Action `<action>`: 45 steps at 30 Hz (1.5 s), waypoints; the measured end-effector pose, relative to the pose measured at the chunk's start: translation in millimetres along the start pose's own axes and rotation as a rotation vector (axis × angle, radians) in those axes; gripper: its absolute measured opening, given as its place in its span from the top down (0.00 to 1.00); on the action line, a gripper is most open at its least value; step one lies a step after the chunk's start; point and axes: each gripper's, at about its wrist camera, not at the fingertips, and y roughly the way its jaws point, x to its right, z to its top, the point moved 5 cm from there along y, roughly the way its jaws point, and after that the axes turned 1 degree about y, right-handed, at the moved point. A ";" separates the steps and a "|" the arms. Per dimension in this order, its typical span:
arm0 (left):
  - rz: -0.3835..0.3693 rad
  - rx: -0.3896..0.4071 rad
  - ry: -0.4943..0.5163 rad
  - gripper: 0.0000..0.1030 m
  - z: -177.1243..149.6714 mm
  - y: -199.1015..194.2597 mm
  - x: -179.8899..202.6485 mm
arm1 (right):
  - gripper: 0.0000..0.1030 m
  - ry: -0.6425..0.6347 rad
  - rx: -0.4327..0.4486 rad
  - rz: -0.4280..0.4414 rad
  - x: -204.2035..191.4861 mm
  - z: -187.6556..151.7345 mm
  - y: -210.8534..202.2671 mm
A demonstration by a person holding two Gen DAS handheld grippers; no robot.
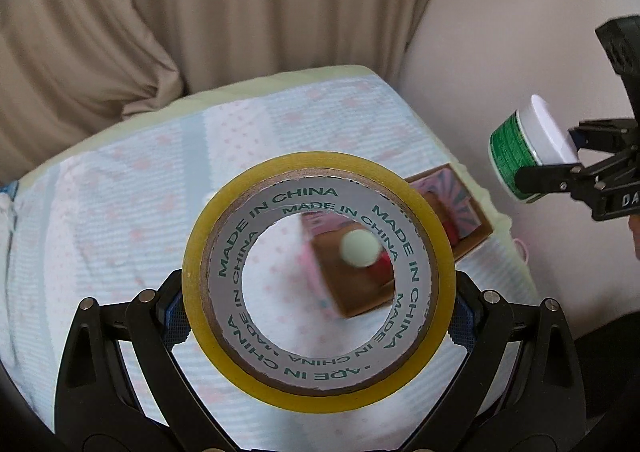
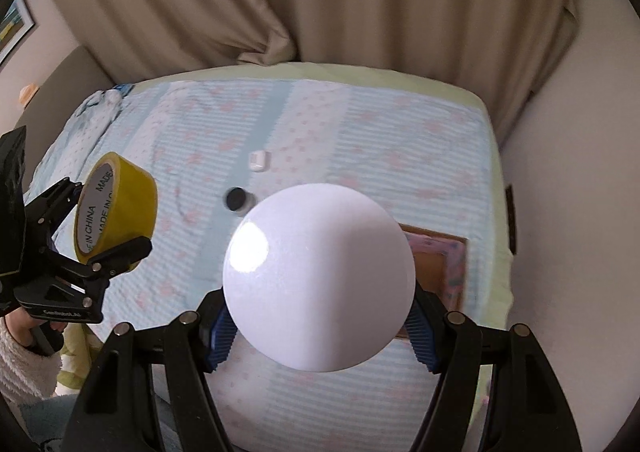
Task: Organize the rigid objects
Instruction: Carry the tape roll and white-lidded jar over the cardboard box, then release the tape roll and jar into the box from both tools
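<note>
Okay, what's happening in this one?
A person is tidying things on a bed, a claw in each hand. The left claw grips a roll of yellow tape; the right claw grips a white-lidded jar with a green label. Both are held above the bedspread near an open cardboard box. Two small items remain on the bed.

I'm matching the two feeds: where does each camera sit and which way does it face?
Left wrist: on the left gripper, looking down at the bed past its tape roll.
Right wrist: on the right gripper, looking down past its white-lidded jar; a fuzzy sleeve shows.
Shared: bed, cardboard box, each other's gripper.
</note>
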 end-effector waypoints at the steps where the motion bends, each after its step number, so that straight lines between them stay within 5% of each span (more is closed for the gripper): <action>1: -0.005 -0.006 0.000 0.07 4.1 8.3 11.8 | 0.35 0.008 -0.005 -0.004 12.0 -1.4 2.2; 16: -0.033 -0.233 0.051 0.07 53.0 172.8 98.8 | 0.35 0.113 -0.148 0.016 124.5 -29.0 103.3; 22: -0.027 -0.375 0.058 0.07 40.1 252.7 107.2 | 0.35 -0.044 -0.192 -0.091 133.8 -48.6 158.1; 28: -0.029 -0.519 0.062 0.07 12.7 304.6 110.8 | 0.35 -0.117 -0.201 -0.070 133.2 -62.0 193.0; 37: 0.012 -0.594 0.111 0.06 4.1 316.4 113.4 | 0.34 -0.127 -0.191 -0.013 136.3 -59.6 210.2; 38: 0.015 -0.596 0.112 0.00 3.9 316.0 112.9 | 0.31 -0.132 -0.181 -0.019 136.7 -57.3 210.2; 40: -0.004 -0.568 0.109 0.00 7.1 308.2 113.0 | 0.02 -0.146 -0.123 -0.031 138.1 -48.1 202.2; 45: -0.018 -0.538 0.072 0.00 14.6 288.3 108.6 | 0.00 -0.120 -0.111 -0.013 143.5 -41.6 191.8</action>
